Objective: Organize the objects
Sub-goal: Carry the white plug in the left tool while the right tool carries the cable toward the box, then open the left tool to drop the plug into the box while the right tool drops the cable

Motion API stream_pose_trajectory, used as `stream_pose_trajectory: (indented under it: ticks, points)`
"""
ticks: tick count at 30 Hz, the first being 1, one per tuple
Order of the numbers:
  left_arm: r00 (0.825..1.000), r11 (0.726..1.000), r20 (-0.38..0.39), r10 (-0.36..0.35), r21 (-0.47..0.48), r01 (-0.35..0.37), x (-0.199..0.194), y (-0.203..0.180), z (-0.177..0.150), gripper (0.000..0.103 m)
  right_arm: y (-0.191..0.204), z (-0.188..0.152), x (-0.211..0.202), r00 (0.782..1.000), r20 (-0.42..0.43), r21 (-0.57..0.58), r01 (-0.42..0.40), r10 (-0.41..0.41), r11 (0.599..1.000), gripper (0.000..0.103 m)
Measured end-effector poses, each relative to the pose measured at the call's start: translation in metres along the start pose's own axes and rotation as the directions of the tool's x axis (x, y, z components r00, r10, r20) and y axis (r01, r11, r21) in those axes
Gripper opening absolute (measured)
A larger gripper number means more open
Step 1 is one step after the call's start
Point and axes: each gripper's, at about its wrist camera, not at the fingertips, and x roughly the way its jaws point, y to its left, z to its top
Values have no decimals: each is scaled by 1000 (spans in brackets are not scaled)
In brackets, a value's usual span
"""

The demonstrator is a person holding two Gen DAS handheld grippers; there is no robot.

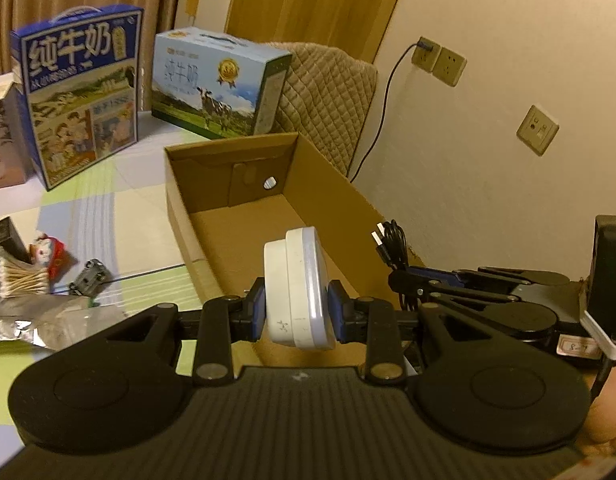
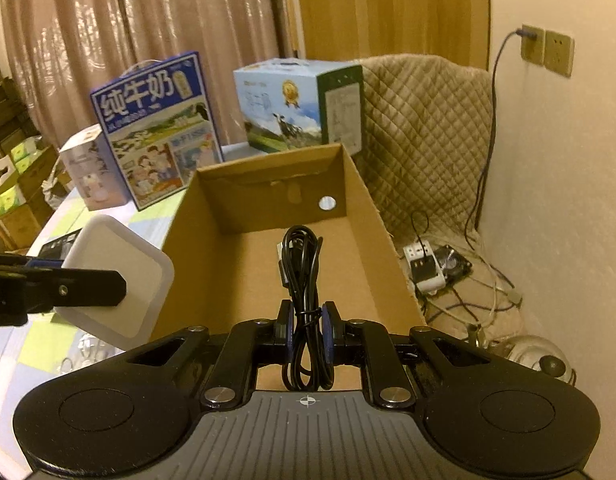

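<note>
My left gripper (image 1: 296,312) is shut on a white square box-like device (image 1: 299,288), held on edge over the near end of an open cardboard box (image 1: 244,236). My right gripper (image 2: 306,326) is shut on a bundled black USB cable (image 2: 304,276), held above the near end of the same cardboard box (image 2: 359,216), which looks empty inside. The right gripper with the cable also shows in the left wrist view (image 1: 403,280), at the box's right wall. The white device and the left gripper also show at the left of the right wrist view (image 2: 116,276).
Two milk cartons (image 1: 80,92) (image 1: 220,80) and a white box (image 2: 88,168) stand at the table's back. Cotton swabs (image 1: 24,280), a small figurine (image 1: 52,254), a black clip (image 1: 92,276) and foil packaging (image 1: 40,320) lie left. A quilted chair (image 2: 423,128) and floor cables (image 2: 459,280) sit right.
</note>
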Motion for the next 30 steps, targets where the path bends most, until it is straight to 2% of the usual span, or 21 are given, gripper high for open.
stream_pose_trajectory:
  ticks: [8, 10, 17, 20, 23, 25, 26, 27, 29, 30]
  points:
    - [999, 1000, -31, 8, 20, -7, 34, -6, 4, 28, -15, -1, 12, 1000, -9, 34, 4, -3, 999, 11]
    - [1000, 1000, -24, 11, 12, -11, 35, -5, 6, 46, -17, -1, 13, 1000, -10, 37, 3, -2, 999, 11]
    - [999, 999, 15, 37, -4, -37, 15, 6, 4, 48, -18, -6, 12, 1000, -19, 45, -3, 4, 999, 11]
    - [998, 999, 28, 48, -11, -48, 3, 11, -1, 53, -15, -3, 12, 1000, -14, 52, -12, 13, 999, 11]
    - [998, 998, 36, 55, -31, -54, -7, 17, -7, 56, -12, 3, 12, 999, 8, 62, -38, 38, 997, 11]
    - [997, 997, 39, 63, -41, -62, -13, 21, -11, 57, -12, 8, 13, 996, 37, 67, -87, 85, 994, 12]
    - [997, 997, 38, 69, -45, -67, -15, 23, -13, 57, -12, 11, 14, 996, 38, 82, -88, 86, 993, 19]
    - [997, 996, 36, 74, -49, -72, -18, 26, -16, 57, -12, 13, 13, 996, 41, 96, -77, 74, 992, 31]
    - [996, 995, 37, 86, -51, -84, -24, 31, -21, 58, -12, 15, 5, 995, 74, 120, -78, 70, 990, 41]
    - [995, 994, 39, 95, -50, -93, -28, 33, -24, 60, -11, 15, 1, 994, 84, 127, -84, 73, 988, 42]
